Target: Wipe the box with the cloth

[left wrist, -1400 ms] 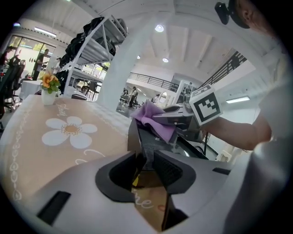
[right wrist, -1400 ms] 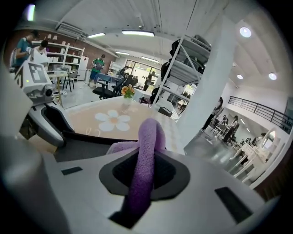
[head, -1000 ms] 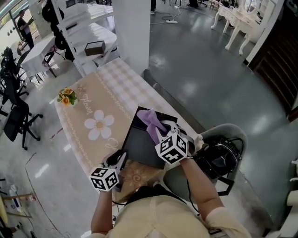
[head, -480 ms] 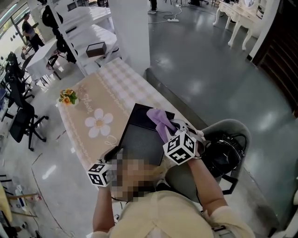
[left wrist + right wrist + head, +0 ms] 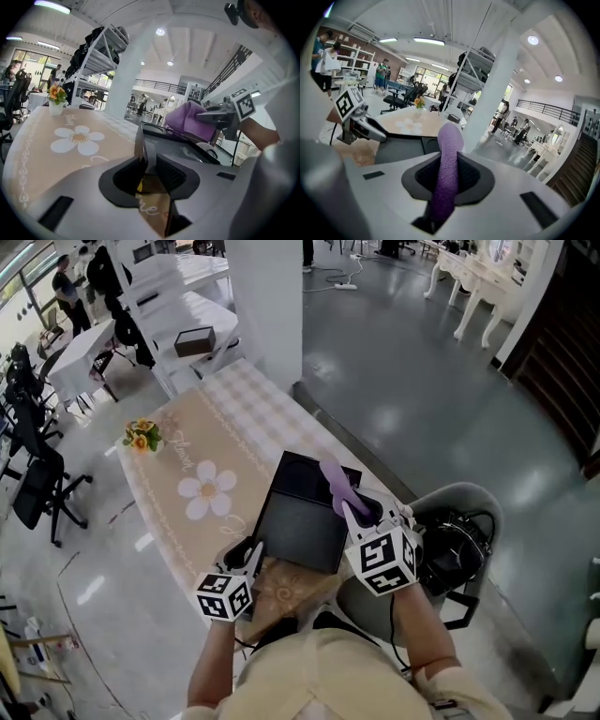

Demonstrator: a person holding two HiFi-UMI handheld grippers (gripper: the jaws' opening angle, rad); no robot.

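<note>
1. Box (image 5: pixel 302 517): flat and black. It lies at the near end of a long table, on a beige tablecloth (image 5: pixel 234 423), just right of the cloth's printed white daisy (image 5: pixel 208 488).
2. Left gripper (image 5: pixel 246 554): set at the box's near left corner. We see its jaws narrowly apart, with the box's thin edge standing between them. The edge lies against the left jaw, and a slit shows between it and the right jaw.
3. Right gripper (image 5: pixel 361 512): at the box's right side, with its marker cube towards us. Its jaws are clamped on the cloth.
4. Cloth (image 5: pixel 337 486): purple and pinched into a narrow roll. It rises from between the right gripper's jaws and reaches over the box's far right edge. We cannot tell whether it touches the box.
5. Flower pot (image 5: pixel 141 436): small, with orange and yellow blooms. It stands at the table's far left edge, well apart from the box.
6. Chair (image 5: pixel 469 502): grey and shell-backed, just beside the table's right side. A black bag (image 5: pixel 448 554) sits on its seat.
7. Pillar (image 5: pixel 267 306): white and square, standing beyond the table's far end.
</note>
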